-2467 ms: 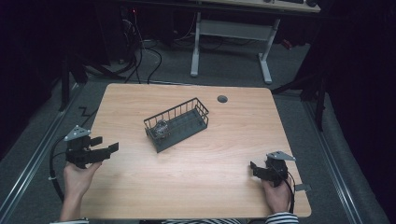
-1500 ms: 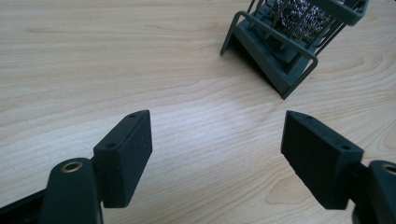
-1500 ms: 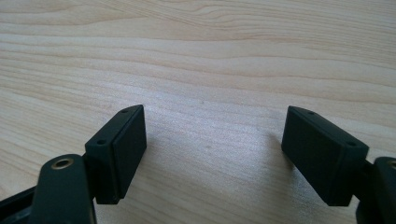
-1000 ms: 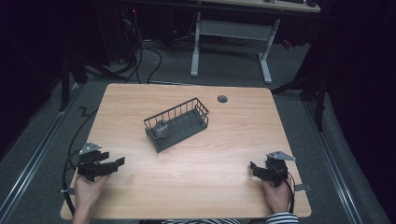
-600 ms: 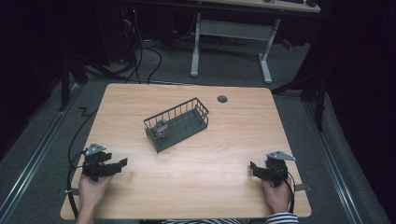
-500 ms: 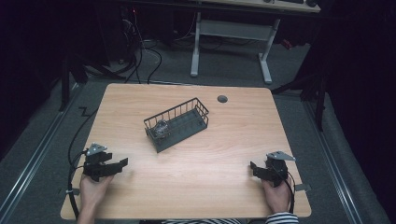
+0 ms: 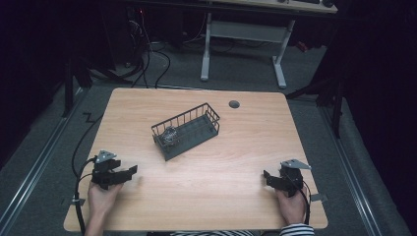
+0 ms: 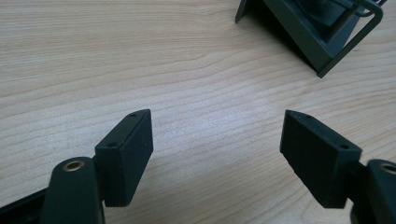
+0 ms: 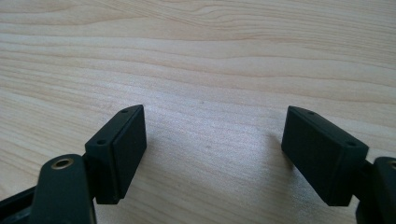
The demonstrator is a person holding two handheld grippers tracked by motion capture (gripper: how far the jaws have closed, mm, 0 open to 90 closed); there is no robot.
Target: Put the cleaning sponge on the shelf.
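2 grippers rest low over the table (image 7: 236, 147), one at each near corner, both with nothing between their jaws. The left gripper (image 7: 129, 171) sits at the near left, held by a hand (image 7: 101, 199) that comes in from the bottom edge, its jaws pointing right and a little away from the person. In the left gripper view (image 8: 217, 158) the 2 black jaws stand spread wide, with bare wood grain between them. The right gripper (image 7: 267, 177) sits at the near right, jaws pointing left toward the middle of the table; in the right gripper view (image 9: 212, 156) its jaws are likewise spread wide over bare wood.

The basket (image 7: 194, 132), a dark wire one with a solid floor, stands at the middle of the table, turned at a slant, well apart from both grippers. A small silvery thing (image 7: 169, 135) lies in its left end; what it is I cannot tell. 1 corner of the basket (image 8: 308, 28) shows at the top right of the left gripper view, beyond the jaws. A dark round hole (image 7: 234, 104) sits in the table near the far edge.
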